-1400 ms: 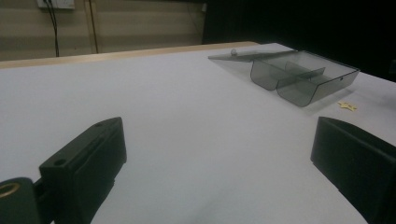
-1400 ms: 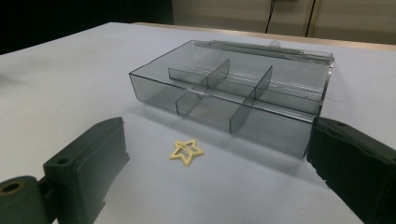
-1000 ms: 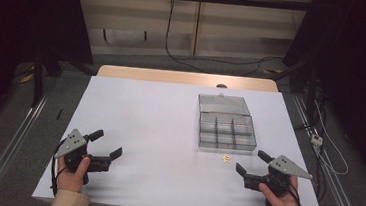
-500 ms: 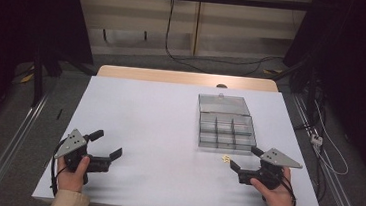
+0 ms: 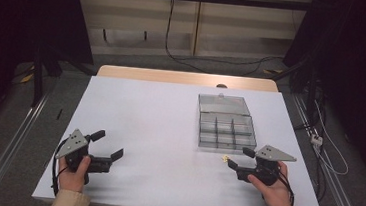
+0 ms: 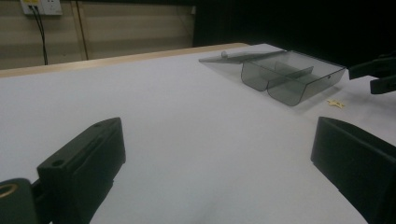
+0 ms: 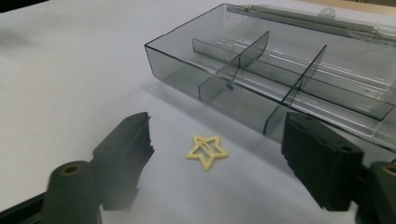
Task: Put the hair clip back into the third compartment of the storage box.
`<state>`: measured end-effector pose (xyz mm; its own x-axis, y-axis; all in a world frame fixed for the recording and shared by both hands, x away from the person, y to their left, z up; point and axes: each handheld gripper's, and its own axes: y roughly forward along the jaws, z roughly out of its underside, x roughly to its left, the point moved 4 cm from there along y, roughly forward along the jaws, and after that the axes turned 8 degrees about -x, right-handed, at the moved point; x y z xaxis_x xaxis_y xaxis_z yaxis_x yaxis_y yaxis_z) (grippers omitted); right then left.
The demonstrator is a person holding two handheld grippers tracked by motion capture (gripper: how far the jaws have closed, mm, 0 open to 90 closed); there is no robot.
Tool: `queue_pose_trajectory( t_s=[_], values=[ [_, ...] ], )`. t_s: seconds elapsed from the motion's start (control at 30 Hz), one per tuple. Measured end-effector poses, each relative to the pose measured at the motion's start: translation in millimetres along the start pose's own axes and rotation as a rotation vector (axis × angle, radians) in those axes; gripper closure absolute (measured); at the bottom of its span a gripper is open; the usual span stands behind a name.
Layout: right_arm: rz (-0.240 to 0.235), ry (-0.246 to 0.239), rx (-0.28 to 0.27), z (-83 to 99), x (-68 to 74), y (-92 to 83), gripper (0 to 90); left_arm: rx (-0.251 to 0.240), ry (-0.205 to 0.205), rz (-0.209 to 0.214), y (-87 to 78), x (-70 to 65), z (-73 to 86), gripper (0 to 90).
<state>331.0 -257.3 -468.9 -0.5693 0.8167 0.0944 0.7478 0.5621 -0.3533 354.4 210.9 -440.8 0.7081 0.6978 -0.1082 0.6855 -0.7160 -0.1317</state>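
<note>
A small pale-yellow star-shaped clip (image 5: 225, 158) lies flat on the white table (image 5: 160, 116), just in front of a grey see-through compartment box (image 5: 226, 129) whose lid lies open behind it. My right gripper (image 5: 238, 157) points left at the star. In the right gripper view the star (image 7: 207, 150) lies between the two jaws of the right gripper (image 7: 219, 123). The jaws have just been closing, but the pads stand clear of the star on both sides. My left gripper (image 5: 109, 143) rests open at the table's front left, with nothing between the fingers of the left gripper (image 6: 218, 135).
The box (image 7: 280, 79) has several bare compartments split by thin dividers. Its front wall stands close behind the star. In the left gripper view the box (image 6: 289, 74), the star (image 6: 335, 102) and the right gripper's fingers (image 6: 378, 74) show at the far right. Cables lie on the floor beyond the table.
My right gripper has moved a little forward and left until its jaws flank the star, and the jaws stand narrower than before. The left gripper has kept still.
</note>
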Motion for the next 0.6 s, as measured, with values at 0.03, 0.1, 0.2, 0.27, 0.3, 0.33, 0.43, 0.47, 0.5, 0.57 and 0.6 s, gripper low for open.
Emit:
queue_pose_trajectory(
  t_s=[0.03, 0.1, 0.2, 0.27, 0.3, 0.33, 0.43, 0.47, 0.5, 0.57, 0.6],
  values=[
    [-0.005, 0.002, 0.008, 0.1, -0.5, 1.4, 29.8, -0.002, -0.001, 0.002, -0.1, -0.1, -0.1, 2.8],
    [-0.014, 0.006, 0.028, 0.4, -1.0, 4.2, 36.2, -0.004, 0.002, 0.005, -0.2, 0.2, -0.5, 2.8],
    [-0.03, -0.006, 0.055, 0.4, -0.9, 8.4, 45.3, -0.004, 0.002, 0.005, -0.2, 0.4, -0.5, 2.8],
    [-0.038, -0.01, 0.071, 0.0, -0.4, 10.9, 49.2, -0.002, -0.001, 0.006, 0.1, 0.5, -0.1, 2.8],
    [-0.043, -0.017, 0.08, 0.0, -0.4, 12.3, 51.5, -0.001, 0.0, 0.007, 0.4, 0.6, 0.1, 2.8],
    [-0.047, -0.019, 0.087, 0.1, -0.2, 13.6, 53.1, -0.001, 0.0, 0.007, 0.5, 0.7, 0.1, 2.7],
    [-0.059, -0.023, 0.103, 0.7, -0.4, 17.5, 55.2, -0.002, -0.001, 0.008, 0.8, 1.0, 0.1, 2.7],
    [-0.06, -0.024, 0.113, 1.0, -0.5, 18.5, 56.0, 0.001, -0.002, 0.009, 1.2, 0.9, 0.4, 2.8],
    [-0.06, -0.027, 0.12, 1.5, -0.7, 19.7, 57.4, 0.003, -0.001, 0.009, 1.3, 0.9, 0.6, 2.8],
    [-0.067, -0.031, 0.133, 3.0, -0.7, 22.0, 58.4, 0.005, -0.001, 0.009, 1.5, 0.9, 0.7, 2.8],
    [-0.067, -0.036, 0.138, 3.6, -1.0, 23.2, 58.6, 0.005, -0.001, 0.009, 1.5, 0.9, 0.7, 2.7]
  ],
)
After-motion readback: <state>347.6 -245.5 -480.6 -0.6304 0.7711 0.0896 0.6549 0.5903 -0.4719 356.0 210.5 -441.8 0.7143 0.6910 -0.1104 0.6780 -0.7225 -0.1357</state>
